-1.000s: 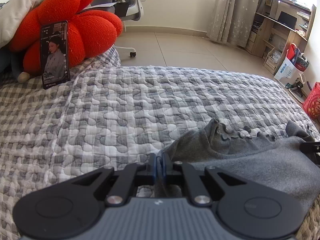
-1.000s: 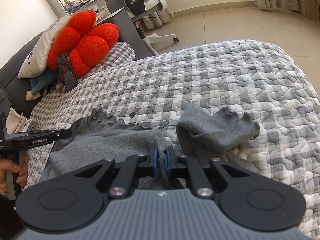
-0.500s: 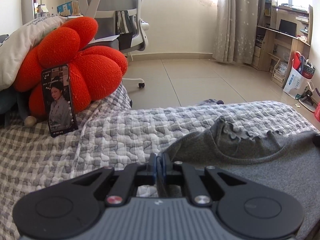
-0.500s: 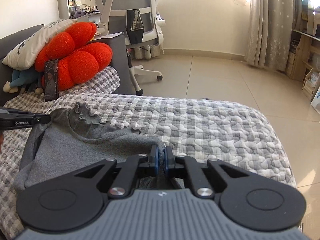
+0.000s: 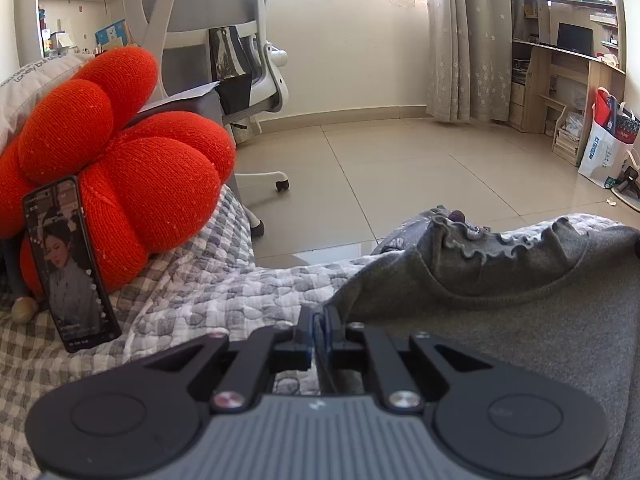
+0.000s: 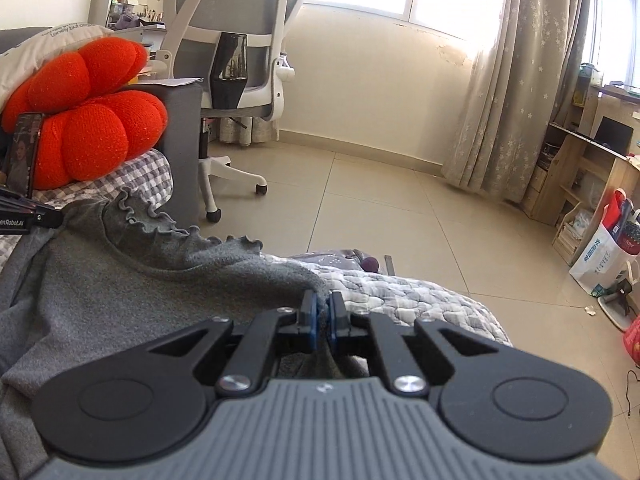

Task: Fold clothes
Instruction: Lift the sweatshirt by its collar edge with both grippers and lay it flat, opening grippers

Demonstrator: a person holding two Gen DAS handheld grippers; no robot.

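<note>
Sweater [image 5: 500,332] shoulders pinched near quilt [image 5: 224,292] edge, floor [image 6: 380,208] beyond

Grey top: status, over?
Left gripper, right gripper both shut on grey top. Spread over quilt. Nothing in the way.

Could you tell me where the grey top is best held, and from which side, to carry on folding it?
At its two shoulder corners, either side of the ruffled collar, coming from the near edge. The grey top lies spread across the quilt, collar away from the grippers; the left gripper and right gripper are already shut there.
</note>
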